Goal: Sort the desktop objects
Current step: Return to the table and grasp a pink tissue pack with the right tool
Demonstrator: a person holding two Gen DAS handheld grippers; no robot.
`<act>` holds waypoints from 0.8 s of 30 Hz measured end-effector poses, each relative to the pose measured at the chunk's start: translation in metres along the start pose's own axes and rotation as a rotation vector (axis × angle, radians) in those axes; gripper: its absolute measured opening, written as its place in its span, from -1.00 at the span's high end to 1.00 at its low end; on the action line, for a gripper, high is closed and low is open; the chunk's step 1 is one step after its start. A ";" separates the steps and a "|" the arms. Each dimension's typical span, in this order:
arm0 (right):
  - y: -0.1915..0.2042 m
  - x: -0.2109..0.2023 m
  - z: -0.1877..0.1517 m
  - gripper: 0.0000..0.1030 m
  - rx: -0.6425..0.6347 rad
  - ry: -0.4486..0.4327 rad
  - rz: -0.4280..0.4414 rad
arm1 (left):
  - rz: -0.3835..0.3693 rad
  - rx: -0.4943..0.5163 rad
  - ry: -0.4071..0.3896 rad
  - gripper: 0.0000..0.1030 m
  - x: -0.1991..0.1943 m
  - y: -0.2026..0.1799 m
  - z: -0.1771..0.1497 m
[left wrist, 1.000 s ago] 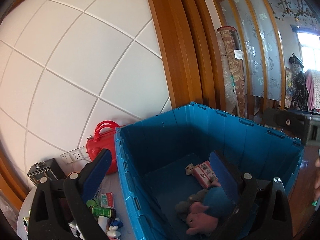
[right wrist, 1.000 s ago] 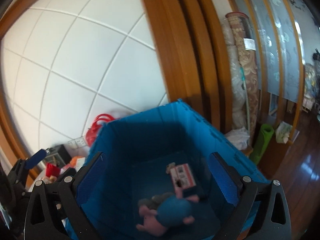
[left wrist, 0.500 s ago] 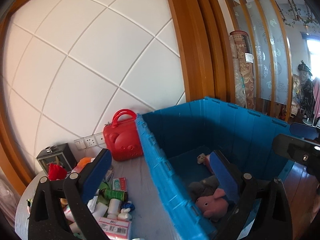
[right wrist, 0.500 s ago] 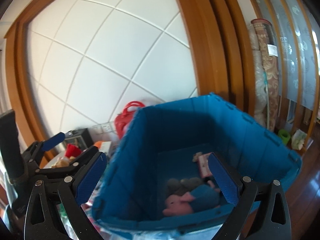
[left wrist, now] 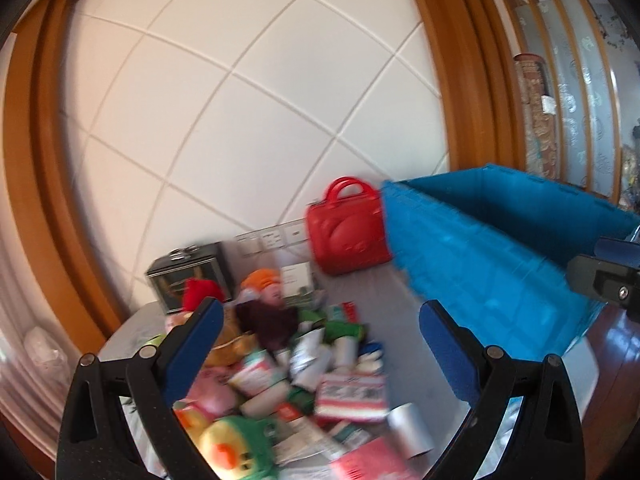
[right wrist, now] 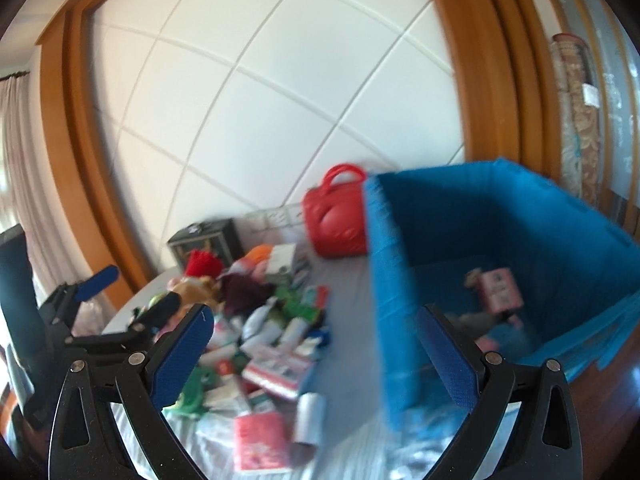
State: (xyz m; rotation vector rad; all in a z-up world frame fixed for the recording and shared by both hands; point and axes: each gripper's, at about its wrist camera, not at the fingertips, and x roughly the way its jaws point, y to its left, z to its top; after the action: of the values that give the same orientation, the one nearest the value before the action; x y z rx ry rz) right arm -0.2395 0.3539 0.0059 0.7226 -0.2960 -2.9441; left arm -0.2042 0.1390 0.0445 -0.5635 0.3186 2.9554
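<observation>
Both grippers, jaws apart, now swung from blue crate (right wrist: pixel 500 248) toward clutter pile (left wrist: pixel 304 364).

Two grippers, each with two blue-padded fingers: the left gripper (left wrist: pixel 320 340) and the right gripper (right wrist: pixel 312 344). One blue bin (right wrist: pixel 520 248) holding one pink box (right wrist: pixel 500 292); its other contents are too blurred to count. One red case (left wrist: pixel 346 232). One dark metal box (left wrist: pixel 188 276). One wall socket strip (left wrist: pixel 272 236). One mixed pile of small items (left wrist: pixel 296 360) on the tabletop (left wrist: pixel 392 320), too blurred to count.
</observation>
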 end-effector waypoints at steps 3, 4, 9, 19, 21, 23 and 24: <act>0.027 0.013 -0.021 -1.00 0.004 0.036 0.024 | 0.073 0.011 0.020 -0.94 -0.006 0.051 -0.034; 0.034 0.017 -0.028 -1.00 0.005 0.045 0.033 | 0.109 0.013 0.035 -0.94 -0.007 0.068 -0.046; 0.058 0.057 -0.069 -1.00 -0.021 0.162 0.047 | 0.217 -0.031 0.129 -0.94 -0.003 0.135 -0.102; 0.083 0.175 -0.178 -1.00 -0.207 0.521 0.070 | 0.284 -0.155 0.276 -0.94 0.011 0.176 -0.173; 0.087 0.197 -0.202 -1.00 -0.263 0.589 0.073 | 0.286 -0.162 0.301 -0.94 0.018 0.175 -0.185; 0.090 0.212 -0.220 -0.99 -0.292 0.627 0.071 | 0.268 -0.169 0.311 -0.94 0.022 0.170 -0.195; 0.089 0.217 -0.228 -0.99 -0.299 0.642 0.067 | 0.259 -0.172 0.318 -0.94 0.024 0.168 -0.201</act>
State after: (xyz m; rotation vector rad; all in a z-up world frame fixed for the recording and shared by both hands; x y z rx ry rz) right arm -0.3209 0.1989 -0.2707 1.4874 0.1659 -2.4346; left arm -0.1811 -0.0678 -0.1160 -1.0975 0.1770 3.1541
